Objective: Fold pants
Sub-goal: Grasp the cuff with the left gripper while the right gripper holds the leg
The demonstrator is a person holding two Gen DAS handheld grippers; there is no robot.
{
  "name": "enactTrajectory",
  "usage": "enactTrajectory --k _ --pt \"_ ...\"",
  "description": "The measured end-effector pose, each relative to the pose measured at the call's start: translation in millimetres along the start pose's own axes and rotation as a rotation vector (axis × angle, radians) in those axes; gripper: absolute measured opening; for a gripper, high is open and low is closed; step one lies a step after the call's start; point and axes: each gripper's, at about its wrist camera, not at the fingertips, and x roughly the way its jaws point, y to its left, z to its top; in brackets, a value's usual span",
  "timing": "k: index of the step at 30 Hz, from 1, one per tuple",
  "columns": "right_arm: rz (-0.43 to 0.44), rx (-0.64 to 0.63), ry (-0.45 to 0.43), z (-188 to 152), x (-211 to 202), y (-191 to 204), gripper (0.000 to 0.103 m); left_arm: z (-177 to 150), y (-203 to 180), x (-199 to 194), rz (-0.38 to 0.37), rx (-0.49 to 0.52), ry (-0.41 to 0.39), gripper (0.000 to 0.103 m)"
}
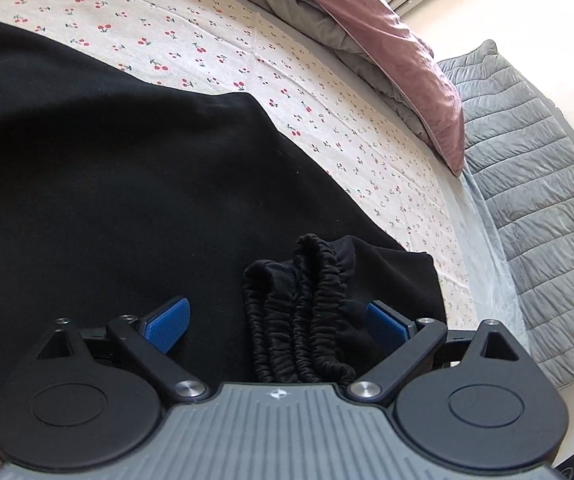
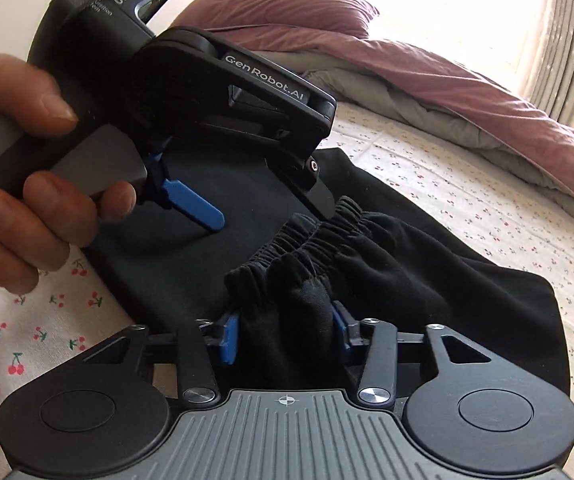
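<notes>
The right tongs (image 2: pixel 285 334) clamp a bunched handful of the black soft-cotton pants (image 2: pixel 427 280) just below their gathered elastic waistband (image 2: pixel 307 236); the left tongs (image 1: pixel 279 320) stand wide apart around that waistband, gripping nothing. Best to close left on the band before lifting. The pants lie on the cherry-print bedsheet (image 1: pixel 247 52), dark, matte, crumpled at the waist.

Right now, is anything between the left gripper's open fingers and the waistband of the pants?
Nothing visible. The left gripper stands open, with the gathered waistband of the black pants already bunched between its fingers. The right gripper is closed on a fold of the same waistband nearby.
</notes>
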Motion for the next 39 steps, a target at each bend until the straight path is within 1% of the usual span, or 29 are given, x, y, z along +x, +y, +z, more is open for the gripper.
enactTrajectory --k 2,3,4,5,6,8,9,10,11,12,13,14,16,17,19,20,21,22,23,24,25,27,28,32,35,39 --pt "-0.032 0.015 -0.017 -0.1 -2.2 0.2 0.022 0.5 5.1 3.6 -0.088 -0.072 0.032 0.089" --pt "-0.042 0.025 -0.029 -0.8 -4.3 -0.2 0.019 0.4 7.5 6.3 -0.121 -0.109 0.044 0.089" --pt "-0.051 0.042 -0.041 -0.8 -5.8 -1.4 0.018 -0.6 8.1 10.0 -0.141 -0.146 0.049 0.089" --pt "-0.06 0.057 -0.056 -1.1 -8.2 -2.0 0.017 -1.1 8.7 12.0 -0.147 -0.162 0.05 0.089" --pt "-0.074 0.052 -0.071 -1.7 -10.4 0.5 0.017 -1.3 7.7 14.6 -0.153 -0.167 0.051 0.089" --pt "-0.11 0.004 -0.085 -3.3 -12.7 9.1 0.017 -0.2 3.3 20.3 -0.154 -0.141 0.056 0.089" --pt "-0.12 -0.025 -0.08 -4.3 -12.7 14.2 0.017 2.0 -1.5 24.9 -0.151 -0.107 0.068 0.089" --pt "-0.129 -0.046 -0.078 -5.7 -12.1 18.1 0.017 5.0 -7.9 29.9 -0.126 -0.061 0.073 0.085" --pt "-0.135 -0.063 -0.076 -3.5 -9.5 20.4 0.017 7.1 -14.3 32.3 -0.091 -0.013 0.065 0.066" --pt "-0.14 -0.075 -0.076 -4.4 -8.4 22.3 0.017 8.6 -20.9 33.6 -0.045 0.05 0.061 0.054" --pt "-0.145 -0.078 -0.077 -4.8 -7.7 22.9 0.017 10.3 -24.9 36.8 -0.016 0.088 0.059 0.029" --pt "-0.147 -0.07 -0.081 -5.4 -8.4 22.3 0.017 12.3 -26.5 39.5 -0.005 0.107 0.055 0.016" --pt "-0.159 -0.039 -0.096 -4.4 -10.1 18.5 0.016 14.2 -29.0 36.7 -0.03 0.117 0.002 0.015" --pt "-0.167 -0.023 -0.11 -3.8 -11.4 16.9 0.015 14.5 -34.5 32.8 -0.047 0.151 -0.031 0.014" --pt "-0.192 0.022 -0.149 -1.2 -14.0 14.7 0.015 13.5 -47.1 23.5 -0.082 0.257 -0.104 0.014" --pt "-0.201 0.057 -0.166 3.4 -14.8 11.4 0.016 14.1 -50.2 21.0 -0.089 0.295 -0.122 0.014" --pt "-0.195 0.085 -0.167 4.8 -14.5 9.7 0.022 15.4 -50.6 22.0 -0.073 0.323 -0.128 0.014" --pt "-0.176 0.115 -0.152 6.3 -13.3 8.0 0.023 17.0 -47.8 25.1 -0.04 0.337 -0.121 0.015" --pt "-0.149 0.131 -0.118 7.3 -7.9 5.7 0.025 18.0 -41.1 29.0 0.002 0.337 -0.103 0.015" --pt "-0.132 0.13 -0.092 6.7 -3.5 5.8 0.029 18.5 -32.7 35.9 0.048 0.332 -0.078 0.015" --pt "-0.125 0.124 -0.065 5.6 1.1 6.1 0.029 18.0 -23.9 42.1 0.074 0.326 -0.052 0.015" --pt "-0.116 0.11 -0.007 2.4 9.4 7.5 0.034 14.2 -12.0 41.4 0.042 0.318 -0.062 0.015" --pt "-0.112 0.108 0.004 0.8 11.7 7.4 0.034 14.4 -14.2 41.2 0.046 0.322 -0.063 0.015" --pt "-0.106 0.106 0.011 -1.0 12.5 0.6 0.04 17.1 -25.2 37.9 0.057 0.307 -0.059 0.016" --pt "-0.084 0.129 0.019 -0.9 13.1 -9.5 0.04 15.5 -21.9 35.4 0.063 0.287 -0.054 0.016" --pt "-0.052 0.146 0.044 -1.6 8.6 -15.2 0.04 13.8 -25.8 39.7 0.082 0.315 -0.056 0.016"
